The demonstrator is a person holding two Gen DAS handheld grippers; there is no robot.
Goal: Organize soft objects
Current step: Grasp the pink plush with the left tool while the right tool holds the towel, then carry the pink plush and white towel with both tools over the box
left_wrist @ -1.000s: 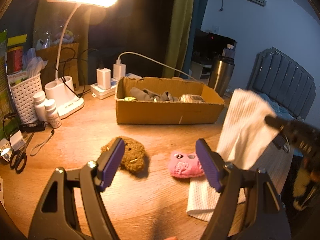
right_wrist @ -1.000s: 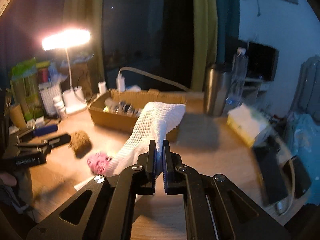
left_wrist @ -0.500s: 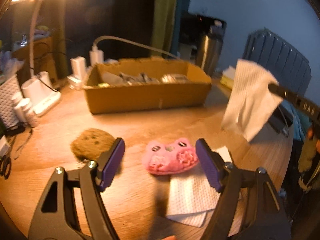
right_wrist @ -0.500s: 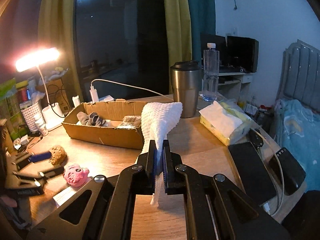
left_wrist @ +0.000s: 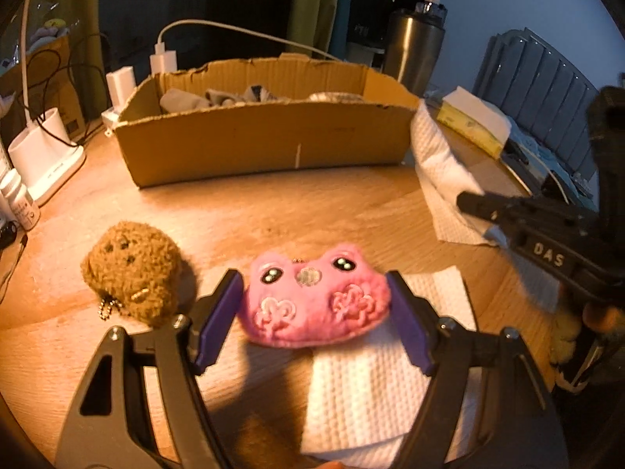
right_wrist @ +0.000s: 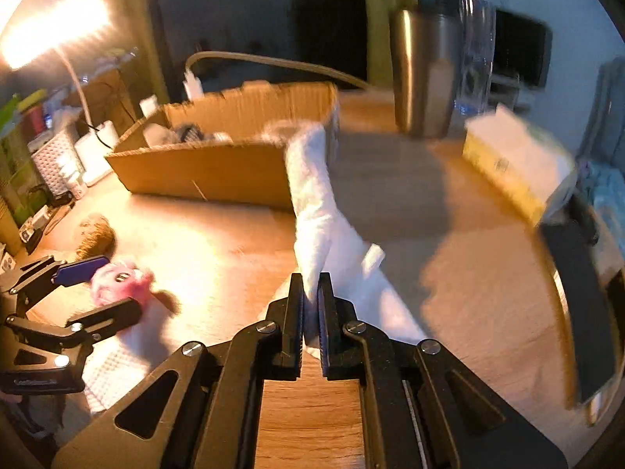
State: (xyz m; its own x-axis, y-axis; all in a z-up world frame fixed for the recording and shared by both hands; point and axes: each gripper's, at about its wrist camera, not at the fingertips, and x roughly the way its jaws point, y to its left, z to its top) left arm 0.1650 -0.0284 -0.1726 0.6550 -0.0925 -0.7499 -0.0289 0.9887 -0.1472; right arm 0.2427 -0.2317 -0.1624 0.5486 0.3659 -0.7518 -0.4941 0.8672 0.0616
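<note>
The pink plush point(left_wrist: 316, 297) is bracketed between the spread fingers of the left gripper point(left_wrist: 312, 312), untouched. The white cloth point(right_wrist: 316, 211) is pinched by the right gripper point(right_wrist: 310, 301) as its jaws begin opening. A centred, gentle squeeze is judged best.

The tumbler point(right_wrist: 424, 74) and tissue pack point(right_wrist: 515, 164) are motion-blurred; box contents unclear.
</note>
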